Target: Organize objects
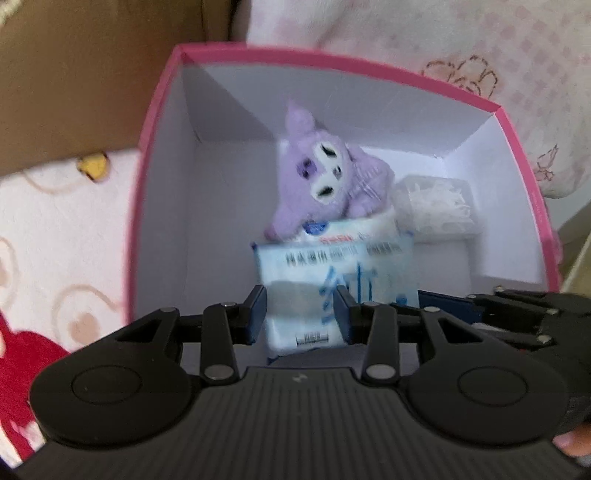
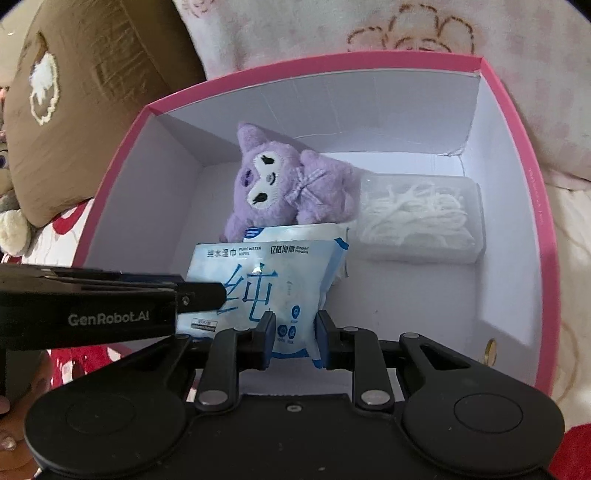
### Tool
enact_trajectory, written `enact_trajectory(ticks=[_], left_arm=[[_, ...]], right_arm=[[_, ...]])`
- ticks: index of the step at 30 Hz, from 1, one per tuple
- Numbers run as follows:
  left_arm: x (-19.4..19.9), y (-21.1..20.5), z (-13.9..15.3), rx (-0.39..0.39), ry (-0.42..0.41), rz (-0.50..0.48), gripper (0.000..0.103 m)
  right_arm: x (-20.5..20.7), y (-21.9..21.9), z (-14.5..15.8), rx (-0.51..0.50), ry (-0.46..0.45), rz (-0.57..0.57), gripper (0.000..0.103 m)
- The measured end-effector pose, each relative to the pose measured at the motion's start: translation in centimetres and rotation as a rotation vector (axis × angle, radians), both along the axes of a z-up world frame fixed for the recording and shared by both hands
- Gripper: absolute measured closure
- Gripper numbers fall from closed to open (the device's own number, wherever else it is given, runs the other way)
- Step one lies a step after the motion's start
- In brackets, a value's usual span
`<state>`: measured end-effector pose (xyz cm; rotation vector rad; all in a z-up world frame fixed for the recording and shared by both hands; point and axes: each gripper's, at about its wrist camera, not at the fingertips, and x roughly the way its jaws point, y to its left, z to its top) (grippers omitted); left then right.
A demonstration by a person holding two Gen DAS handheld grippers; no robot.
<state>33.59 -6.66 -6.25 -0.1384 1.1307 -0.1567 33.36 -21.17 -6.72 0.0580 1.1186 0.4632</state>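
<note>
A pink box [image 1: 155,122] [image 2: 122,129] with white inner walls holds a purple plush toy [image 1: 328,173] [image 2: 291,184], a clear case of white floss picks [image 1: 436,206] [image 2: 421,218] and a blue-and-white wet wipes pack [image 1: 332,280] [image 2: 266,280]. The pack leans against the plush. My left gripper [image 1: 301,314] is shut on the pack's near end. My right gripper [image 2: 295,336] is shut on the same pack's lower right corner. The left gripper also shows in the right wrist view [image 2: 207,295], coming in from the left over the pack.
The box sits on a pink-and-white patterned blanket [image 1: 55,236] [image 2: 406,26]. A brown cushion [image 1: 74,74] [image 2: 92,92] lies behind the box at the left. A small gold clasp [image 2: 489,350] sits on the box's right wall.
</note>
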Motion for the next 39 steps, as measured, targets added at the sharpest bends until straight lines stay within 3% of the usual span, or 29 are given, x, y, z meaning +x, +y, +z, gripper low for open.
enact_trajectory(ticks=[3,10,17,20,21,28,39], left_arm=[[-0.8,-0.5,0.8,0.015,-0.043,-0.029,0.062],[-2.9,1.8,4.3,0.009,-0.102,-0.115,0.062],[-5.5,3.6,7.2,0.000,-0.076,-0.169,0.061],[-7.0,3.8,8.8,0.031,-0.096,-0.203,0.060],[-7.5,4.0,9.3,0.033,-0.120,-0.165,0.060],[-11.8,4.8,12.3,0.001,-0.172,-0.193,0.057],[-17.5,4.2,14.2,0.008,-0.147,-0.259,0.051]], right_arm=[[-1.0,-0.1,1.3,-0.038,-0.098,0.038,0.073],[-4.3,-1.6,5.2,-0.019,-0.200,0.085,0.070],[-7.2,-1.8,8.2,-0.055,-0.239,0.107,0.067],[-8.4,-2.1,9.5,-0.033,-0.249,0.117,0.065],[-9.0,-2.1,10.0,-0.020,-0.258,0.130,0.062],[-13.1,-2.5,12.8,0.000,-0.323,0.169,0.056],[-18.9,-3.3,15.4,-0.037,-0.368,0.188,0.046]])
